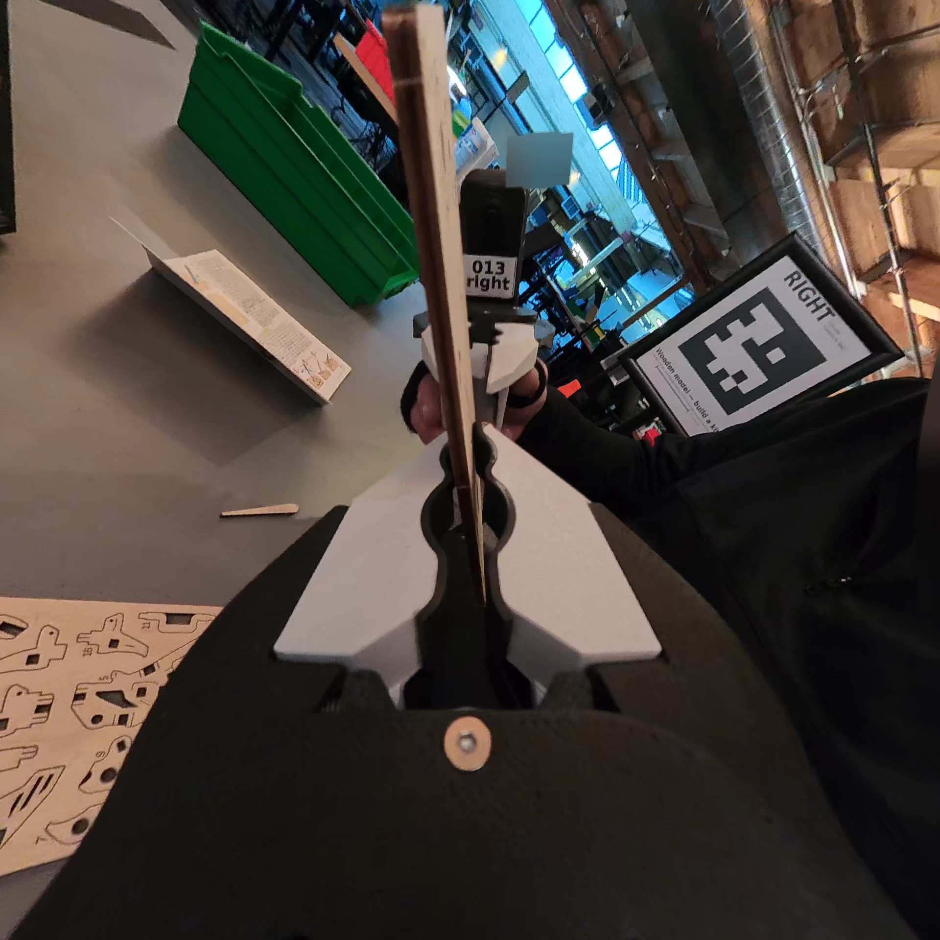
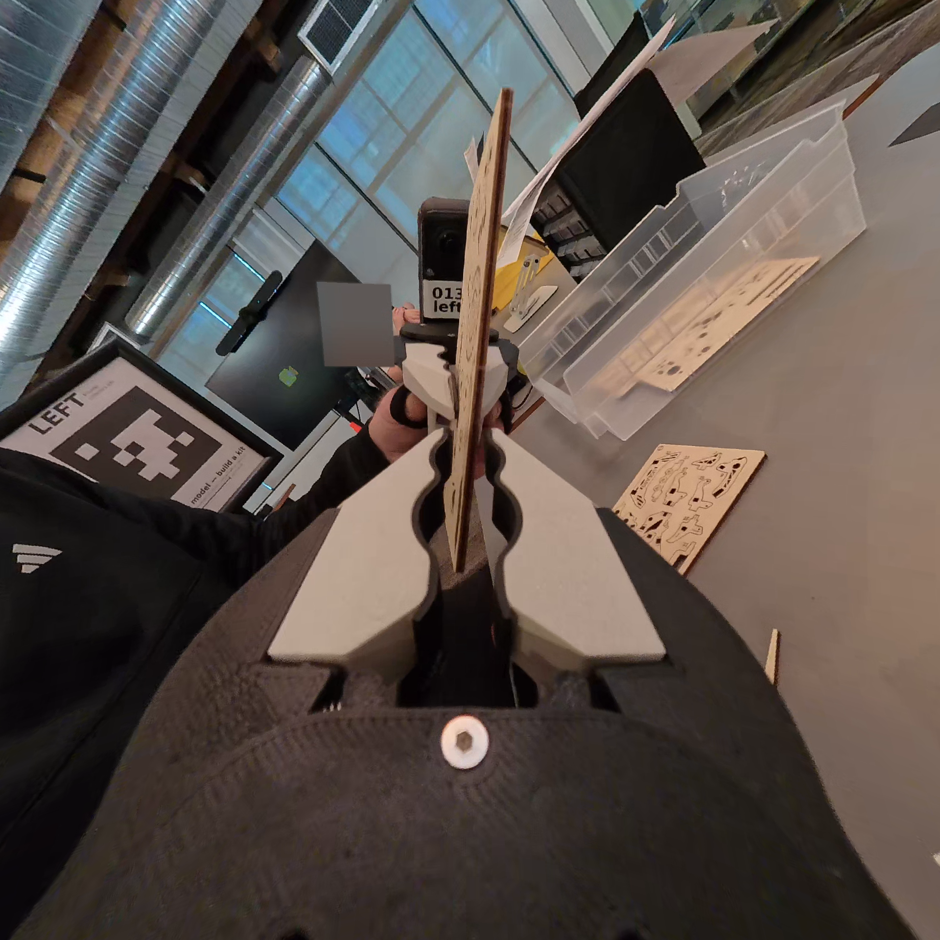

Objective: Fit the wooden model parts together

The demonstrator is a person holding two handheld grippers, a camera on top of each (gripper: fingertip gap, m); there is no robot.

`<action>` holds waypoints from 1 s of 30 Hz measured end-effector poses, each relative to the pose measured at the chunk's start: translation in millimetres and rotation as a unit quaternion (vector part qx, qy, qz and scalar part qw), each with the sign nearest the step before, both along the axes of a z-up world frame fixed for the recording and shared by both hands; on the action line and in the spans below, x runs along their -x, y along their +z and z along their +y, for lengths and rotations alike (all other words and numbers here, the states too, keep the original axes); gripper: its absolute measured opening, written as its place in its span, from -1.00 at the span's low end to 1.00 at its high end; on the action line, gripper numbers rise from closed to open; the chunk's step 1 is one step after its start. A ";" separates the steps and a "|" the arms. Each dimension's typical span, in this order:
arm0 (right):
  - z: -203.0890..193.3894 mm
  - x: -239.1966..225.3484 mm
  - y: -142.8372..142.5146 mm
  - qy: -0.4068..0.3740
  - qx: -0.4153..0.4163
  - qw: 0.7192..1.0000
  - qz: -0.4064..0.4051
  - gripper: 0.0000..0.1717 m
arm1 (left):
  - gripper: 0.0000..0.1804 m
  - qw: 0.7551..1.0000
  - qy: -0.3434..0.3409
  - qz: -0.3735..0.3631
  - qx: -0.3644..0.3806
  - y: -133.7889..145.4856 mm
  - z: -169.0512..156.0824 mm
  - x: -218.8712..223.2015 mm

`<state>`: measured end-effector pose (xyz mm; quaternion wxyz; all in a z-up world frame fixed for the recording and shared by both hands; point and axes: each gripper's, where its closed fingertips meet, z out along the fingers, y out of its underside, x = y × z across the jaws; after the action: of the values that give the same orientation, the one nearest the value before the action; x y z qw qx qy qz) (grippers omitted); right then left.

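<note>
A thin wooden parts sheet [image 1: 432, 203] stands on edge in the air between both grippers, seen edge-on. My left gripper [image 1: 470, 442] is shut on its near edge, with both pads pressed against it. In the right wrist view the same sheet [image 2: 483, 254] runs between the fingers of my right gripper [image 2: 465, 437]. A gap shows between the sheet and the right finger [image 2: 513, 473], so that gripper is open around it. Each view shows the other gripper at the sheet's far edge: the right gripper [image 1: 480, 356] and the left gripper [image 2: 458, 371].
On the grey table [image 1: 127, 458] are a green bin [image 1: 285, 168], an instruction booklet [image 1: 244, 310], a loose wooden strip [image 1: 259, 510] and a flat parts sheet [image 2: 686, 498]. A clear plastic bin [image 2: 712, 285] holds another sheet. Framed marker signs [image 1: 753, 346] stand behind.
</note>
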<state>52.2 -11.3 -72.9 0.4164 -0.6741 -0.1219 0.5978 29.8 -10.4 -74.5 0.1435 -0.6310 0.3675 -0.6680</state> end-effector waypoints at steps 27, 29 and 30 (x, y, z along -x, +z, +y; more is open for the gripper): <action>-8.1 15.3 -11.7 0.028 0.006 0.999 -0.014 -0.94 | -0.98 0.999 0.020 0.025 -0.027 4.2 3.7 -0.6; -8.6 15.4 -10.0 0.029 0.003 1.000 -0.012 -0.95 | -0.98 0.999 0.019 0.023 -0.027 5.7 3.3 -0.5; -9.1 15.7 -8.9 0.030 0.000 0.999 -0.011 -0.97 | -0.97 0.999 0.020 0.023 -0.028 6.0 3.6 -0.4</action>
<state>36.5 -20.5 -81.8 0.3973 -0.6766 -0.1470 0.6023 30.2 -6.8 -68.6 0.1657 -0.6494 0.3762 -0.6397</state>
